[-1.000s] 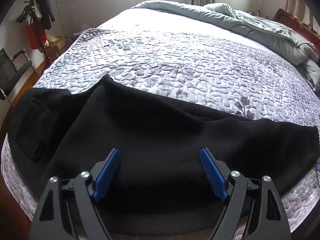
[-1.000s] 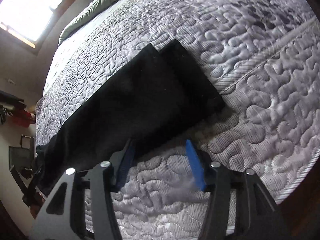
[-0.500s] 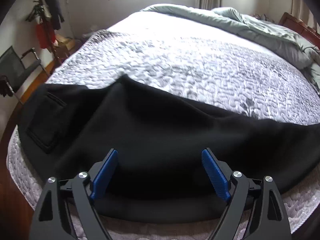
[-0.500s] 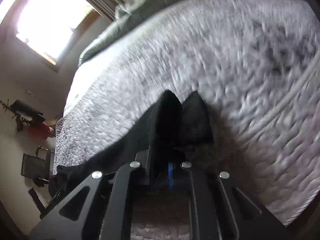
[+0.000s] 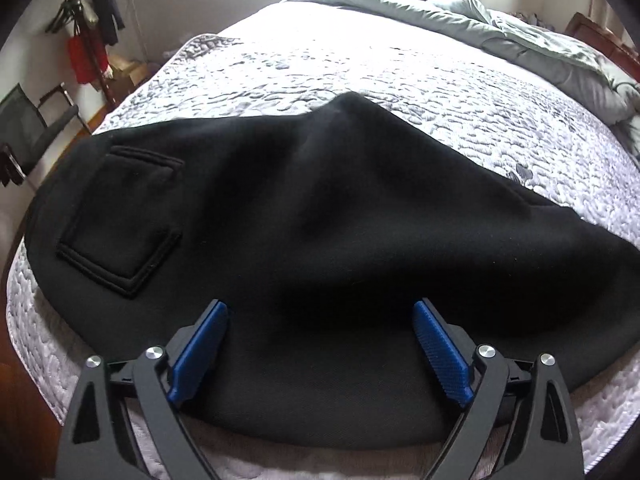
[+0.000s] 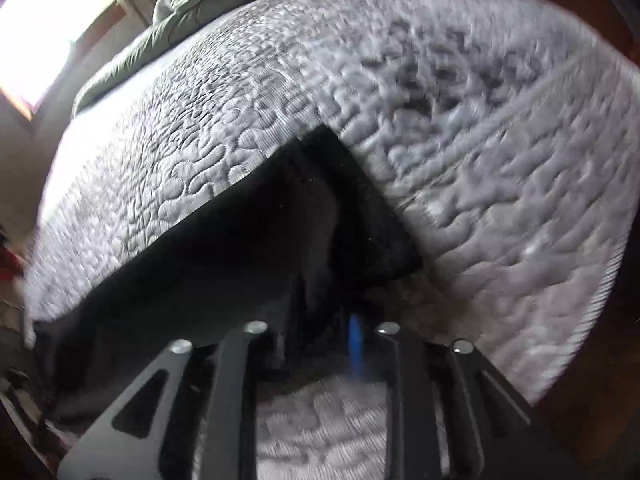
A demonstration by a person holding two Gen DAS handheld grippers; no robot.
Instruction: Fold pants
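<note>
The left gripper (image 5: 320,344) stands wide apart, its two blue pads (image 5: 198,350) spread over the near edge of the black pants (image 5: 320,220) with cloth lying between them and nothing pinched. The lower parts of its black arms run out of the frame at the bottom. In the left wrist view the pants spread across the foot of the quilted bed (image 5: 400,80), with a square patch pocket (image 5: 116,220) at the left and the fabric rising to a hump toward the middle; the right end of the garment is cut off by the picture's edge. Farther back on the left stand a chair (image 5: 32,128) and a coat rack (image 5: 86,36) with dark and red things hanging, too small to tell apart, and a grey-green duvet (image 5: 500,28) is bunched at the far right of the bed. The right gripper (image 6: 320,332) is closed on the leg ends of the pants (image 6: 248,248), its fingers drawn close together; only a sliver of one blue pad (image 6: 355,346) shows, the other hidden behind black cloth. This view is blurred, so the exact hold is hard to make out. The two leg ends lie stacked just ahead of the fingers on the quilt (image 6: 500,160).
</note>
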